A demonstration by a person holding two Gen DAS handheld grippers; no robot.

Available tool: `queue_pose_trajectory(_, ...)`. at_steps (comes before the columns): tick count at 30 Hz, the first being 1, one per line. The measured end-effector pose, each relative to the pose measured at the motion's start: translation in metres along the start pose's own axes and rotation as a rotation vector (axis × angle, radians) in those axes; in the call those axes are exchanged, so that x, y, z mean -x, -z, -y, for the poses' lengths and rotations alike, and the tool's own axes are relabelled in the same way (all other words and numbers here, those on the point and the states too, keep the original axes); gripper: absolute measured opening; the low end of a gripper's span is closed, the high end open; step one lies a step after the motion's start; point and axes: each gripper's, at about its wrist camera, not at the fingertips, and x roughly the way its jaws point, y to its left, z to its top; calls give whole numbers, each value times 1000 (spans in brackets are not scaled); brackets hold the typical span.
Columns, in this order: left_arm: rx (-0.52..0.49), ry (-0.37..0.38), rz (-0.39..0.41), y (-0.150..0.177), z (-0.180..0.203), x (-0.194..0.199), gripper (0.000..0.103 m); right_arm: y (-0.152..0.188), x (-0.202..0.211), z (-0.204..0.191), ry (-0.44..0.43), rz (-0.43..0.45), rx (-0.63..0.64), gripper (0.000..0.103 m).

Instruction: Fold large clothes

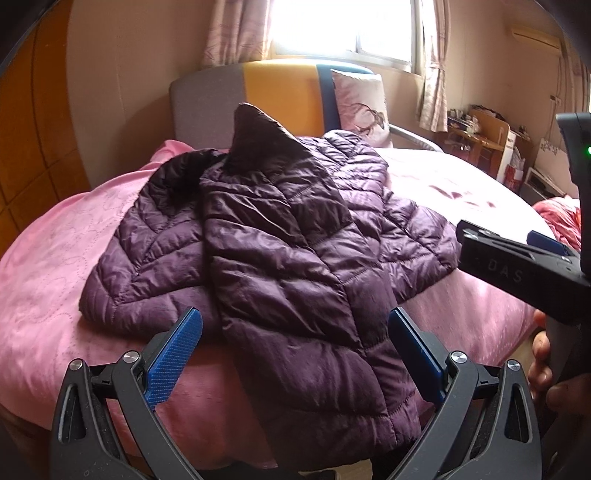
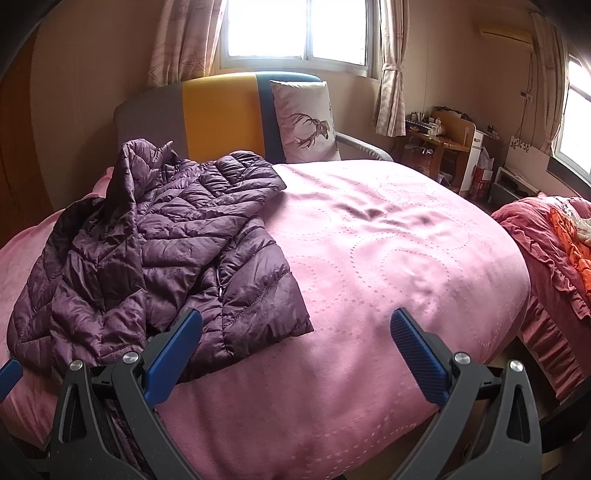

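The purple jacket [image 1: 280, 236] lies rumpled on the pink bed [image 2: 388, 258], centre of the left view, so both the left claw [image 1: 295, 354] and right claw [image 2: 295, 354] stand wide and empty, probably ready to take an edge.

A home bedroom: pink-covered bed [image 2: 369, 258], pillow [image 2: 304, 122], curtained window [image 2: 295, 29].

Bare bedspread [image 2: 388, 240] (right of jacket [image 2: 166, 240])

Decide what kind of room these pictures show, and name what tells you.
Most likely a home bedroom: a bed under a pink cover, a pillow against its headboard, and curtained windows behind.
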Motion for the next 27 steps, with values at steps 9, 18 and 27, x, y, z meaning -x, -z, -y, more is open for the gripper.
queue_pose_trajectory(9,-172,61,-108,18,29,-22,98,-1,-9,9,17,-12,-7,101)
queue_pose_trajectory(18,-192,145,-127,33,19,-37,23,-2,-16,14,-17,-31,-9,101)
queue_pose_trajectory(27,185,365,15,-22,-102,17,9,-27,-14,2,-167,13,30,101)
